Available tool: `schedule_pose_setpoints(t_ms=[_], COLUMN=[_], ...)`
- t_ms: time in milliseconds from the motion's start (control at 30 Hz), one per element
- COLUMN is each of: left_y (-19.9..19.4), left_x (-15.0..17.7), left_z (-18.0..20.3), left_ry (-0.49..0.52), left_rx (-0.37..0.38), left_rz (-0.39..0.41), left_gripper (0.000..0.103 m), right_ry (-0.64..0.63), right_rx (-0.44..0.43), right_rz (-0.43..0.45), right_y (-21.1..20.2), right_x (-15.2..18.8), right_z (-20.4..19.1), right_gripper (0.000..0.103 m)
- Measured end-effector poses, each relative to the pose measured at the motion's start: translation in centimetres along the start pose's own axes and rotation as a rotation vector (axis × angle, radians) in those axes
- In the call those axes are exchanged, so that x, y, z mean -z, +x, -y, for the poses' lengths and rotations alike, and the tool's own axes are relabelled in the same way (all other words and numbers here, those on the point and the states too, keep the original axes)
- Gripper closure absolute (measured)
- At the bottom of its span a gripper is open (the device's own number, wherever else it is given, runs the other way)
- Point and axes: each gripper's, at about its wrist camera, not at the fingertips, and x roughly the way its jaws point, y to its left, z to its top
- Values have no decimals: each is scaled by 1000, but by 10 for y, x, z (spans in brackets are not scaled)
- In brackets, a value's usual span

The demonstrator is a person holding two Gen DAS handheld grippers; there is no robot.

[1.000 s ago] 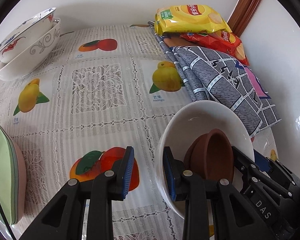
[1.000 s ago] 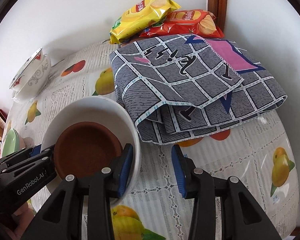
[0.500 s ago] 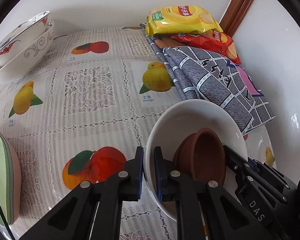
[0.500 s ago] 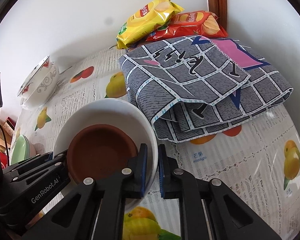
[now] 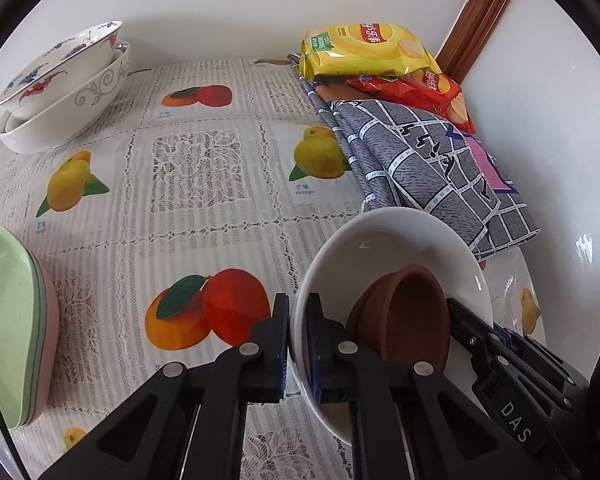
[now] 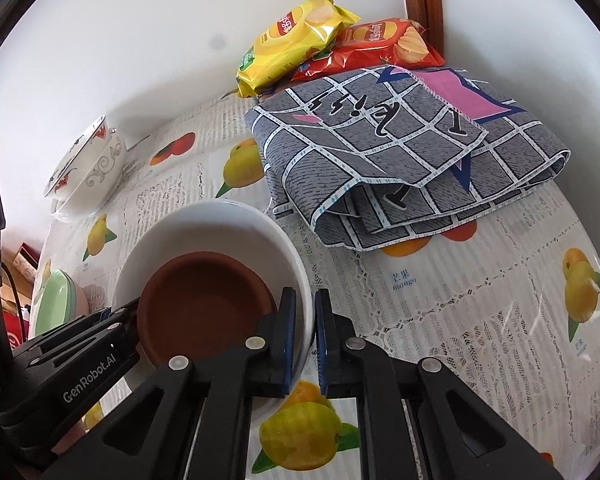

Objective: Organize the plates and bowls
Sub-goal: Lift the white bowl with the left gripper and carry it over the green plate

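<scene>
Both grippers are on the big white ceramic bowl (image 5: pixel 392 248) right now, which has a smaller brown clay bowl (image 5: pixel 404 320) sitting inside it, at the near right of the table with the fruit-print lace tablecloth (image 5: pixel 196 184). The left gripper (image 5: pixel 298 340) is pinching the bowl's left rim, one finger inside and one outside. The right gripper (image 6: pixel 305 332) is doing the same on the opposite rim.

My take on doing this well: lift both sides together and keep it level, since the brown bowl is loose and already leans toward one side. I'd guess it's headed for the stacked patterned white bowls (image 5: pixel 64 88) at the far left, or it could go near the green and pink plates (image 5: pixel 12 320) at the near left. Steer clear of the folded grey checked cloth (image 6: pixel 400 160) beside it.
</scene>
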Motion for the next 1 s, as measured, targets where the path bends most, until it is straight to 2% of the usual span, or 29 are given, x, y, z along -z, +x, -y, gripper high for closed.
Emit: schedule_pose_setpoints(t_ms=[467,1000], left_y=[-49,-77], left_x=[11,14], left_z=[-20,-47], left_ry=[-28,-57], left_rx=[-21,-28], left_rz=[69,105], left_gripper=[95,95], right_ry=[-42,-48], right_rx=[-18,-58], right_rz=[49,61], right_y=[-39,-52], right_x=[10,15], right_z=[-30,-61], right_gripper=[96,96])
